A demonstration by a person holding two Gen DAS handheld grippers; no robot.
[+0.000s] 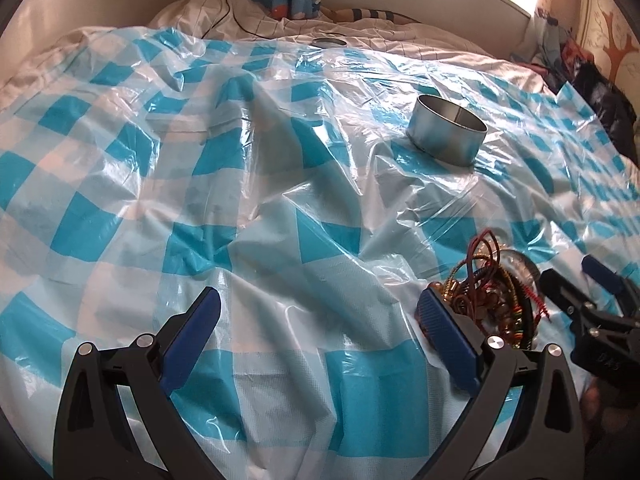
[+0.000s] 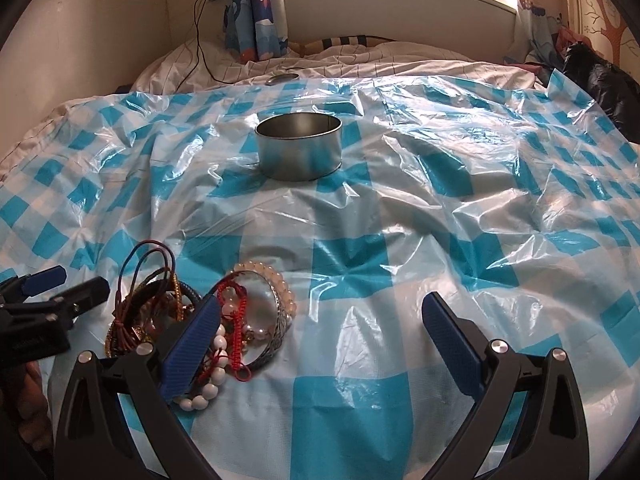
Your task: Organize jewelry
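the jewelry [image 2: 192, 320] lies heaped on the sheet [image 2: 400, 220], just left of the right gripper [image 2: 320, 344] and right of the left gripper [image 1: 320, 328], between them. both are spread, holding nothing. the tin [image 2: 299, 147] stands well beyond, straight ahead of the right one.

Looked thin, glossy and crinkled, the blue-checked plastic sheet [image 2: 400, 208], over matt white striped cloth bedding [image 2: 360, 60]. Showed dull brushed metal, smooth-walled, the round tin [image 2: 300, 152]. Mixed materials in the jewelry pile [image 2: 224, 320]: smooth pearly beads [image 2: 212, 364], knotted red cord [image 2: 238, 332], a shiny patterned metal bangle [image 2: 276, 328]. Had matt black plastic frames and ribbed blue pads [image 2: 192, 344] on the right gripper [image 2: 320, 340].
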